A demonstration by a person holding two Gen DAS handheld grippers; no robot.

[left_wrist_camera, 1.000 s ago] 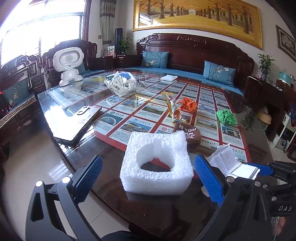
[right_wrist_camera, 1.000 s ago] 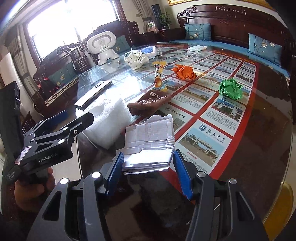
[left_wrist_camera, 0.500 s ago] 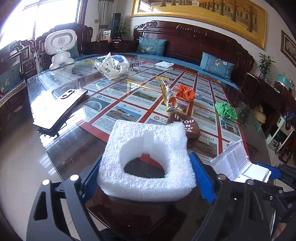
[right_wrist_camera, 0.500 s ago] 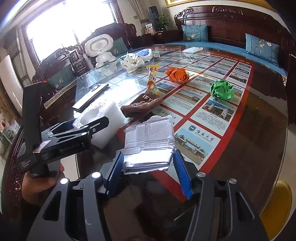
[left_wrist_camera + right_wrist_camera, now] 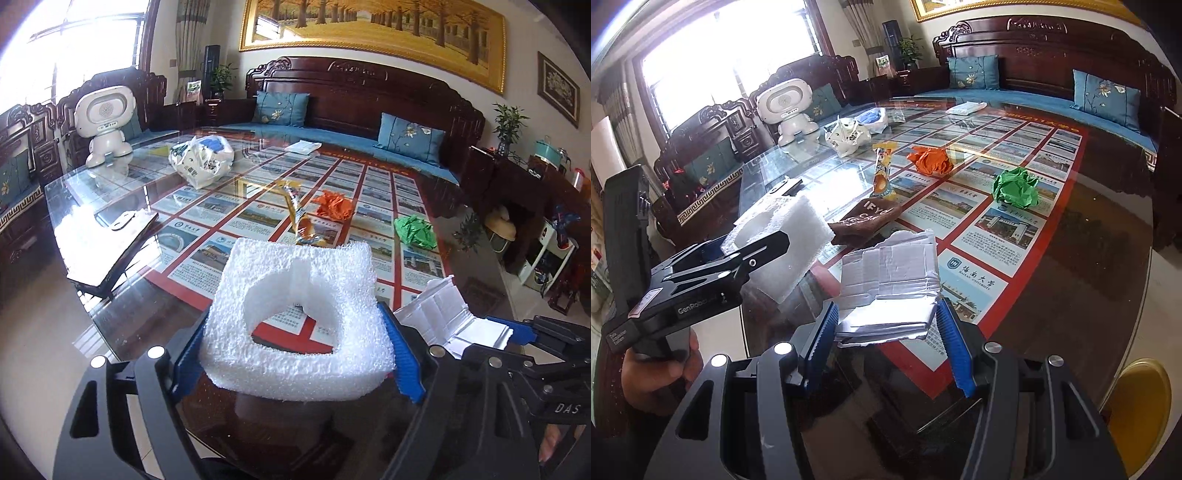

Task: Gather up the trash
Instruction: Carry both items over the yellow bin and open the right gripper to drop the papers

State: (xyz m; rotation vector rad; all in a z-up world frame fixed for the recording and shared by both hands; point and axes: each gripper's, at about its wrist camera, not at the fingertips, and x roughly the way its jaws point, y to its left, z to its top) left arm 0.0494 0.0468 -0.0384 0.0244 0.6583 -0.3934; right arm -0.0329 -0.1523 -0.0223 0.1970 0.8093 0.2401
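Light: bright daylight from the window (image 5: 55,48), blown out white | Glare: sky reflects off the glass table (image 5: 96,236) along its left edge, washing out that side | Focus: sharp, no motion blur | Distortion: strong fisheye bending, dark corners in both views

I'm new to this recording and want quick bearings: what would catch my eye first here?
The big white foam block, lifted off the glass table and gripped between the left gripper's jaws. Beside it, the right gripper holds a flattened white carton. Farther back on the table lie crumpled orange paper and green paper.
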